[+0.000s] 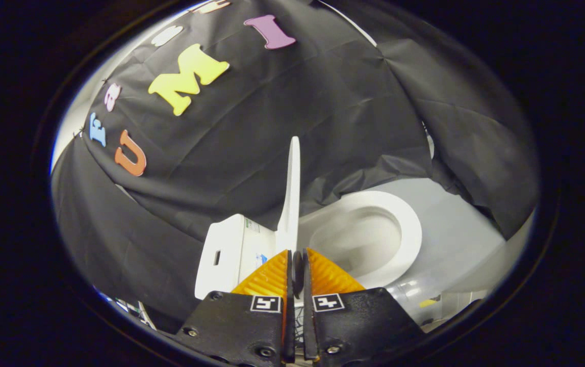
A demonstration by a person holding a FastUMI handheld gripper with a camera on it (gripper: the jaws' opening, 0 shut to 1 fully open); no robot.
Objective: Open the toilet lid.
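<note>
Gripper [297, 253] fingers are pinched onto the near edge of the toilet lid [292, 196], which stands raised, edge-on, just ahead of them. Beside the lid on one side lies the open seat [408, 224] ring and bowl; on the other side, the tank [231, 250].

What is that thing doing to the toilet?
A person is using a handheld gripper to open the toilet lid. Its two fingers are squeezed onto the lid's edge, one on each side. The lid stands raised, seen edge-on straight ahead of the fingers. Beside it sit the white tank on one side and the uncovered seat and bowl on the other.
</note>
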